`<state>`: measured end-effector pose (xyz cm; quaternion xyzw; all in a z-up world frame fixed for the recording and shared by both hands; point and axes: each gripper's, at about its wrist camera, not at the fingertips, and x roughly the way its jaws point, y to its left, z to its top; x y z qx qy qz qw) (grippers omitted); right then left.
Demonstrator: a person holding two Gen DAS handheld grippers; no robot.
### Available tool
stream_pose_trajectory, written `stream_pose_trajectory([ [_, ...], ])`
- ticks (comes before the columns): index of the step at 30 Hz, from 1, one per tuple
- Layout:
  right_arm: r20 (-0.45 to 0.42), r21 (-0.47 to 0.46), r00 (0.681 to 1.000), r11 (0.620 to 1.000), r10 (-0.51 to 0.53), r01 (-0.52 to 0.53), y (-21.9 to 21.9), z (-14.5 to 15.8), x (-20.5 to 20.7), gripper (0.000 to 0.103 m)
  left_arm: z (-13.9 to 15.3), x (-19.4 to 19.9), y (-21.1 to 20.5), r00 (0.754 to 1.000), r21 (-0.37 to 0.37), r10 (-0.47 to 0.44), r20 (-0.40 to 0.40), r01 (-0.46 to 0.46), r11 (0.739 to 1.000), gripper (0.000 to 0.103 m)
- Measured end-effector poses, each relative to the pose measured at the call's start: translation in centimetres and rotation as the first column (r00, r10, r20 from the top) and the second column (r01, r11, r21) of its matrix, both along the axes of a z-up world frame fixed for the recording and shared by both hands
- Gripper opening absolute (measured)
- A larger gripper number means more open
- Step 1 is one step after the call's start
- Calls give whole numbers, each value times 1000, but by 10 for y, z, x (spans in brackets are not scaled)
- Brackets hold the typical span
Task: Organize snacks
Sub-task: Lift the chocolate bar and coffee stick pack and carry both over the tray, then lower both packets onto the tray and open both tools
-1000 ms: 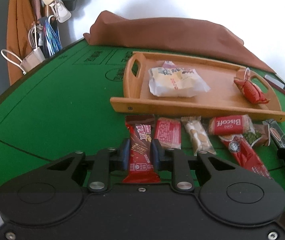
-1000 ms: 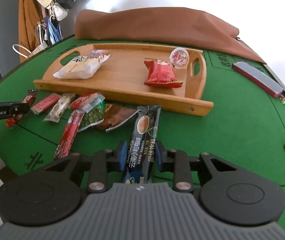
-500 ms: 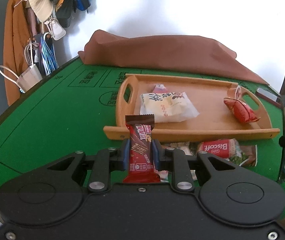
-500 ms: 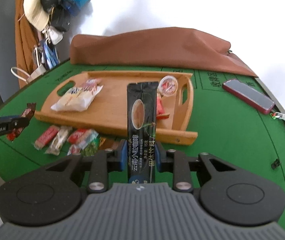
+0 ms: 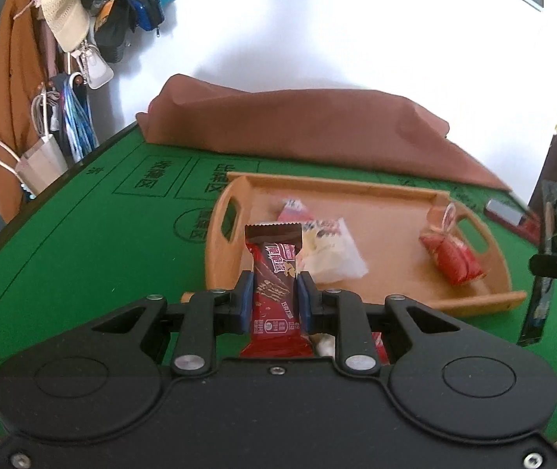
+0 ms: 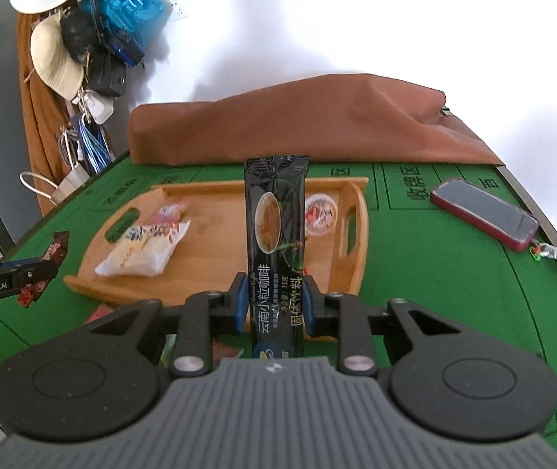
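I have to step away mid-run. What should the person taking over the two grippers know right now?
Left gripper: shut on the red chocolate bar, held above the table in front of the wooden tray.
Right gripper: shut on the black coffee stick, upright before the tray.
Done: white bun packet, red packet and jelly cup lie in the tray.
Left: place both held items; a few snacks remain on the felt under the grippers.

Mounted just behind each hand-held gripper, looking forward and slightly down over the green tabletop (image 5: 83,258). Left view from the left, right view from the right; both sharing the wooden tray (image 5: 376,187) (image 6: 216,187) and brown cloth (image 5: 298,125) (image 6: 298,117) beyond.
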<state>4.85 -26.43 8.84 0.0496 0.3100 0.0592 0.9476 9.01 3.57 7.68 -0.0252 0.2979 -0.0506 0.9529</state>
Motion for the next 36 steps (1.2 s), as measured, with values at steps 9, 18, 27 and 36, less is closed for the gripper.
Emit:
stream_pose_trajectory([
  [9,-17,57,1000,998,21,-20,0,24,47,32,30,48,-16,999,-17,-33,-1,33,999,23],
  [18,-106,54,993,997,53,-48,20,30,115,32,33,120,-32,993,-41,-63,-102,59,997,23],
  [27,-228,13,971,997,72,-71,50,-2,165,32,3,180,-34,977,-15,-29,-211,27,1000,23],
  [36,-281,-11,956,996,84,-91,66,-29,185,32,-27,220,-27,968,11,6,-250,-3,1000,23],
])
